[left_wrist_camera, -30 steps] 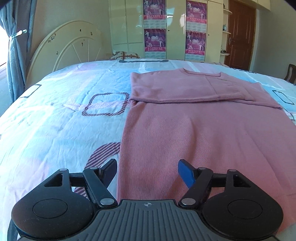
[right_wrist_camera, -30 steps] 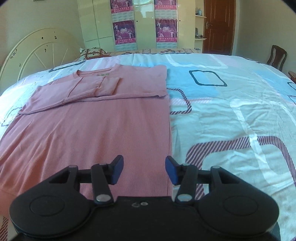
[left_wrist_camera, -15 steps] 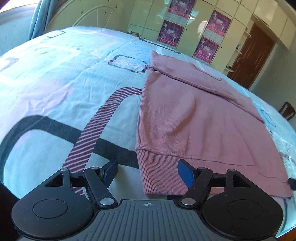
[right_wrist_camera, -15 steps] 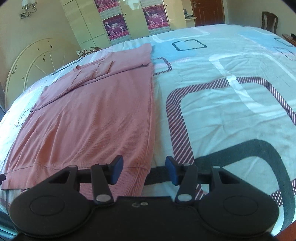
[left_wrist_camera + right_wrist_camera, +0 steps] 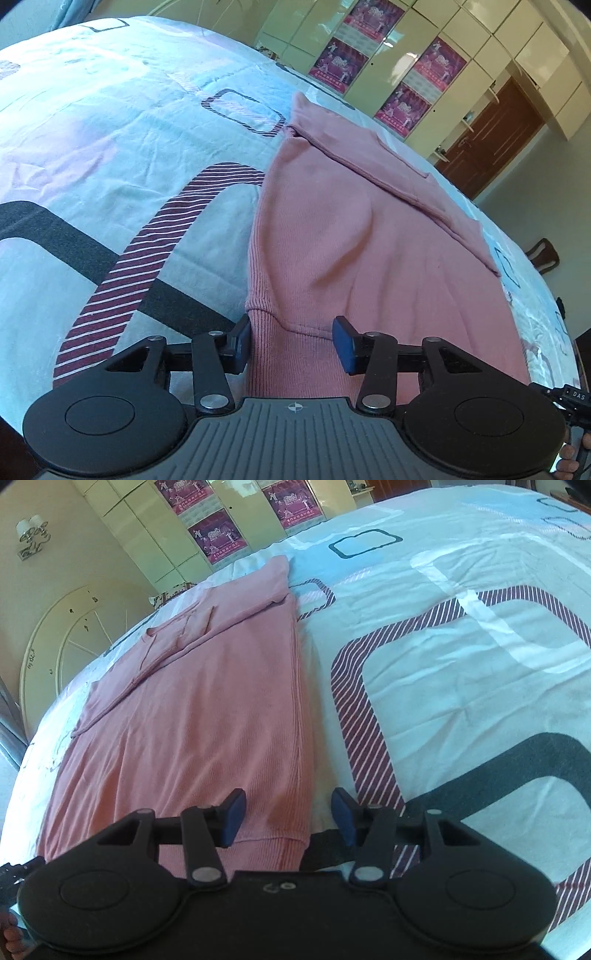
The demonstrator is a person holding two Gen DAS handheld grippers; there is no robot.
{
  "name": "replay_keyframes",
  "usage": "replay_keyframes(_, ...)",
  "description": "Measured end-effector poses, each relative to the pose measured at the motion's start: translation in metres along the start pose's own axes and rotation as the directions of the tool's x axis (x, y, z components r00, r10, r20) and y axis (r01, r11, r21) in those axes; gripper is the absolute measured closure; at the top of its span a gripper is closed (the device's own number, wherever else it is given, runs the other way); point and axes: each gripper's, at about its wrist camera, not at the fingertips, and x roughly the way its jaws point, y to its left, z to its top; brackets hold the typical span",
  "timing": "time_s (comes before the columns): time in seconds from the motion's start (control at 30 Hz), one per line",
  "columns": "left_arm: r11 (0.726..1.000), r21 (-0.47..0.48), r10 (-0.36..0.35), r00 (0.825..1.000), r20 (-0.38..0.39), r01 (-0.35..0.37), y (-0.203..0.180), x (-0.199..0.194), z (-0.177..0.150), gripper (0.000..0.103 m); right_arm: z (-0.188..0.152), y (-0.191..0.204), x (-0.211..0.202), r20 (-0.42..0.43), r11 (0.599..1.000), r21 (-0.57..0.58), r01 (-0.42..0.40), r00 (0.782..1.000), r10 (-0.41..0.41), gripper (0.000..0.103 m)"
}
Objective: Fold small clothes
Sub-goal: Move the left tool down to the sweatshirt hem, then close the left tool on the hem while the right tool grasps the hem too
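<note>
A pink ribbed sweater (image 5: 369, 240) lies flat on the bed, its sleeves folded across the chest at the far end. My left gripper (image 5: 291, 343) sits at the near left corner of the hem. Its jaws are closing with the ribbed hem bunched between them; the left pad touches the cloth's edge. In the right wrist view the sweater (image 5: 203, 720) stretches away to the left. My right gripper (image 5: 286, 819) stands open over the near right hem corner, and a gap shows between the cloth's edge and the right pad.
The patterned bedcover (image 5: 110, 147) spreads wide on both sides of the sweater (image 5: 461, 664). A cream wardrobe with posters (image 5: 388, 74), a brown door (image 5: 491, 140) and a chair (image 5: 543, 254) stand beyond the bed. A round headboard (image 5: 55, 657) is far left.
Both grippers drew back from mid-sweater to its near hem and rolled. The left jaws narrowed around the hem corner, and the cloth ahead of them has wrinkled. The right jaws kept their width.
</note>
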Motion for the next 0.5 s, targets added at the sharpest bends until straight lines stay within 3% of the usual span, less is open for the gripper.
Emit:
replay_keyframes(0.13, 0.998, 0.064, 0.002, 0.999, -0.033, 0.0, -0.009, -0.004, -0.005, 0.064, -0.015, -0.001, -0.007, -0.047, 0.995, 0.015, -0.096, 0.994, 0.096, 0.057)
replay_keyframes(0.33, 0.997, 0.081, 0.011, 0.999, -0.036, -0.008, -0.014, 0.001, -0.002, 0.064, -0.017, 0.004, -0.001, -0.089, 0.983, 0.024, -0.185, 0.979, 0.186, 0.08)
replay_keyframes(0.37, 0.995, 0.095, 0.012, 0.999, -0.037, -0.009, -0.015, 0.001, -0.002, 0.072, -0.015, 0.004, 0.001, -0.092, 0.983, 0.03, -0.183, 0.978, 0.186, 0.087)
replay_keyframes(0.43, 0.993, 0.12, 0.026, 0.999, -0.037, -0.021, -0.017, 0.0, -0.001, 0.099, -0.015, 0.006, 0.0, -0.076, 0.983, 0.017, -0.181, 0.98, 0.181, 0.092)
replay_keyframes(0.5, 0.992, 0.123, 0.022, 1.0, -0.013, -0.02, -0.018, -0.006, -0.001, 0.099, -0.013, 0.007, -0.007, -0.046, 0.983, 0.01, -0.181, 0.982, 0.181, 0.092)
